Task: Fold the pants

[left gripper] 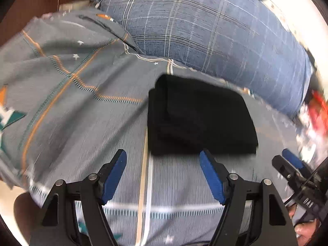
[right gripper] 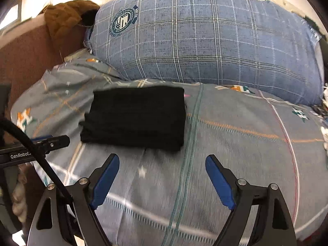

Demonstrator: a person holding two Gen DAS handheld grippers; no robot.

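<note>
One pair of black pants (right gripper: pixel 135 119) lies folded in front of you — a single compact bundle on one grey patterned bedsheet (right gripper: pixel 235 153). Behind it sits one blue plaid pillow (right gripper: pixel 205 41), and one brown garment (right gripper: pixel 65 18) is heaped on the headboard. You hold two grippers — left gripper (left gripper: pixel 163 174) and right gripper (right gripper: pixel 163 179) — each with two blue-padded fingers spread apart.

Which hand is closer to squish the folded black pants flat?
Probably left. The left gripper sits open right at the near edge of the folded black pants; the right gripper, also open, aims beside them at bare bedsheet.
</note>
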